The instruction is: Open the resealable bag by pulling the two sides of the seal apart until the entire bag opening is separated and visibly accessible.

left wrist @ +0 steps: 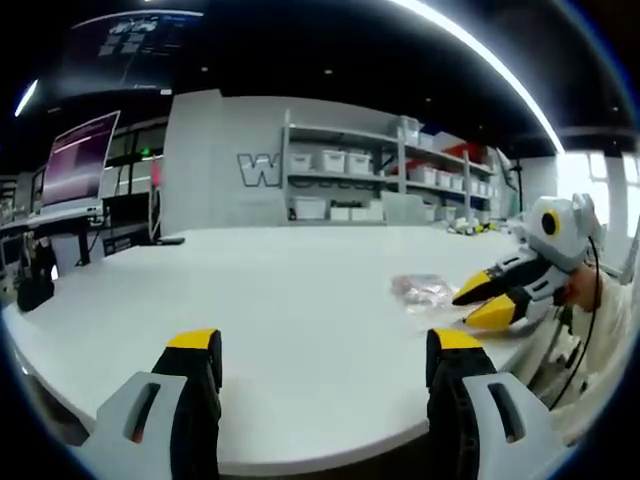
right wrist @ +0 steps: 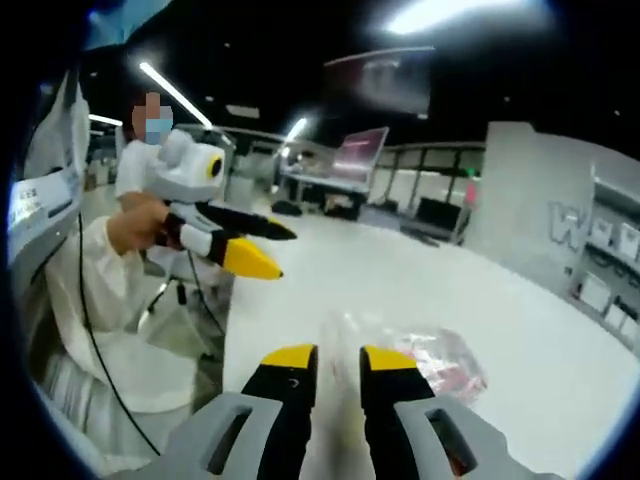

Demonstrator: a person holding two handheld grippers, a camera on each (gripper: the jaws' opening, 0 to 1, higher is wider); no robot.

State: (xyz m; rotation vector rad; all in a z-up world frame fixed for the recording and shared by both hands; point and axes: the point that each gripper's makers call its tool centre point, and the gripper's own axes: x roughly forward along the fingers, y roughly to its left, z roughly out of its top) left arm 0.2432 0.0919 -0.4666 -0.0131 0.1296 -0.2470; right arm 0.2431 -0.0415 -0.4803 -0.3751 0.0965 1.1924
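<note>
A clear resealable bag (left wrist: 422, 290) with pink contents lies flat on the white table (left wrist: 300, 290) towards its right side. My left gripper (left wrist: 325, 342) hovers over the table's near edge with its jaws wide apart and nothing between them. My right gripper (left wrist: 464, 310) comes in from the right, its yellow tips just short of the bag's edge. In the right gripper view the bag (right wrist: 430, 360) lies just ahead of my right gripper (right wrist: 339, 357), whose jaws stand a narrow gap apart, with the bag's clear left edge in line with that gap. A person's hand holds my left gripper (right wrist: 284, 253) up at the left.
A person in white clothing (right wrist: 110, 300) stands at the table's edge. Shelves with white bins (left wrist: 380, 175) line the far wall. Monitors (left wrist: 80, 155) stand on desks at the left. A black cable (right wrist: 100, 330) hangs by the person.
</note>
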